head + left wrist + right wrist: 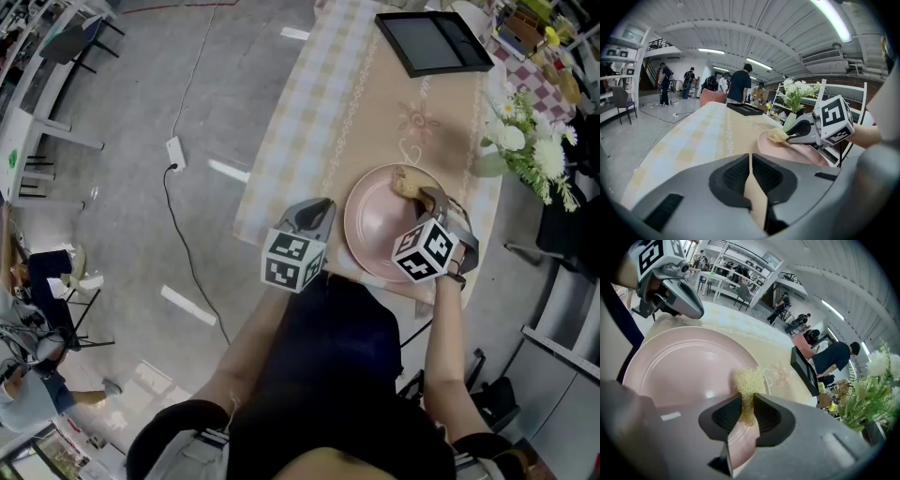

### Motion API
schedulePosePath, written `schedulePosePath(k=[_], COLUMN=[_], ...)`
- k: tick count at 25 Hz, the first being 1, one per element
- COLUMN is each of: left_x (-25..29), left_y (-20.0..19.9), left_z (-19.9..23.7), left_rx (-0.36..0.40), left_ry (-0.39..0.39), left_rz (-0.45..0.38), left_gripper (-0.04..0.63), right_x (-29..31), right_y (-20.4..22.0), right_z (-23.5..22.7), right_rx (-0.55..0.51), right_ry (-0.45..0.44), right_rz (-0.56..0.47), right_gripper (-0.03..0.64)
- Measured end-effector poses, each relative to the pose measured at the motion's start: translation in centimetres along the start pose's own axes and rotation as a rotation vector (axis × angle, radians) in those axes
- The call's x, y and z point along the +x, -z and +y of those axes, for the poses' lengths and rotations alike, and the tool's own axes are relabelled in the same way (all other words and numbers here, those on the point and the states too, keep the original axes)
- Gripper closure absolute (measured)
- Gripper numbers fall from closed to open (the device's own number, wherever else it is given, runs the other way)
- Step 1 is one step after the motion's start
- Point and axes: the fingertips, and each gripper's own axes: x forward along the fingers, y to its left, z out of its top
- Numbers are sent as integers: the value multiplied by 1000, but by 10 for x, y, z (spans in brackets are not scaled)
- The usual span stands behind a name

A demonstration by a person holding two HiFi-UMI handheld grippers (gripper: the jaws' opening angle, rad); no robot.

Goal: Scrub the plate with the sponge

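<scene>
A pink plate (375, 225) lies near the front edge of the table, also seen as the pink plate (679, 366) and the pink plate (797, 152). My right gripper (427, 199) is shut on a yellow sponge (408, 182), pressing it on the plate's far right rim; the sponge (748, 383) pokes out between the jaws, and the sponge (778, 135) shows from the left side. My left gripper (319, 214) hovers just left of the plate over the tablecloth, jaws closed and empty (751, 161).
A beige and checked tablecloth (356, 103) covers the table. A black tray (433, 42) lies at the far end, and a vase of white flowers (520, 141) stands right of the plate. People stand beyond the table (739, 84).
</scene>
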Motion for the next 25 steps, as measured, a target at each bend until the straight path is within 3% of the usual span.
schedulePosePath(k=[25], left_x=[-4], left_y=[5], left_z=[-13], left_rx=[18], left_ry=[28], left_rz=[-3], left_gripper=[569], right_x=[-22], right_y=[11], right_z=[38], right_rx=[7], right_ry=[-130], right_rz=[12], right_gripper=[537])
